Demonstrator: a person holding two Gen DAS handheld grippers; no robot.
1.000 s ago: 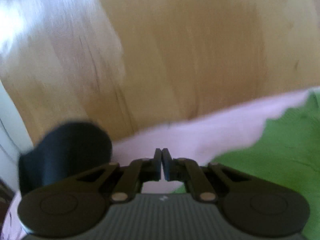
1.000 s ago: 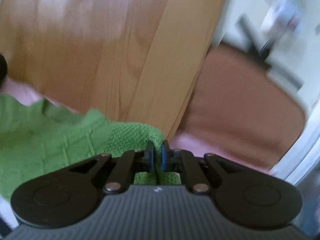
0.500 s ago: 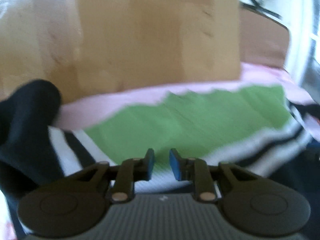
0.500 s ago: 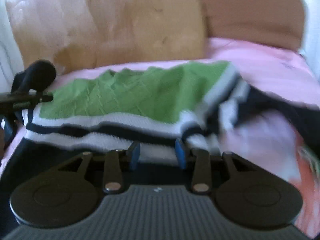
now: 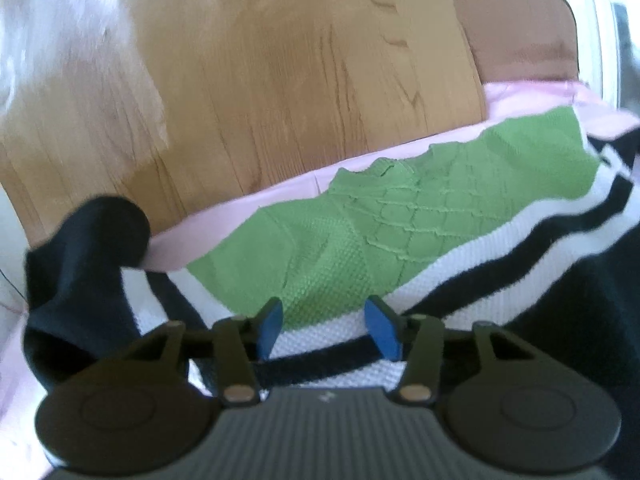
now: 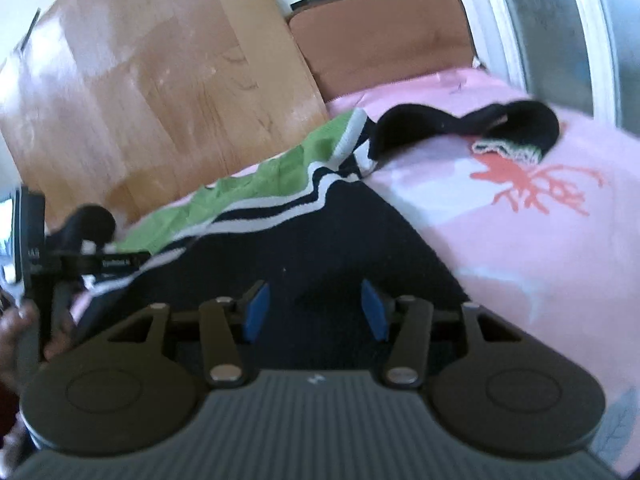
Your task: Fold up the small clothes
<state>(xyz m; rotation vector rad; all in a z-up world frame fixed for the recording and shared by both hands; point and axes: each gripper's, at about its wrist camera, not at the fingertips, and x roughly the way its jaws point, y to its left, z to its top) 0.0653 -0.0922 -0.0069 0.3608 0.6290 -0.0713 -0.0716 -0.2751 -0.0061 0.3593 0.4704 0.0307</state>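
Note:
A small knit sweater lies flat on a pink bedsheet (image 6: 520, 240): green top part (image 5: 400, 216), white and black stripes (image 5: 500, 240), dark navy body (image 6: 320, 240). Its dark left sleeve (image 5: 80, 264) bunches up at the left; the right sleeve (image 6: 460, 124) stretches off to the right. My left gripper (image 5: 326, 326) is open and empty, low over the striped band. It also shows in the right wrist view (image 6: 60, 264). My right gripper (image 6: 312, 310) is open and empty over the navy body.
A wooden headboard (image 5: 280, 80) and a brown cushion (image 6: 380, 40) stand behind the bed. A white window frame (image 6: 580, 40) is at the right. The sheet has a red coral print (image 6: 536, 188).
Both grippers went from shut on the green edge to open, letting the sweater go. Both pulled back towards its lower part, the right one furthest, over the navy body.

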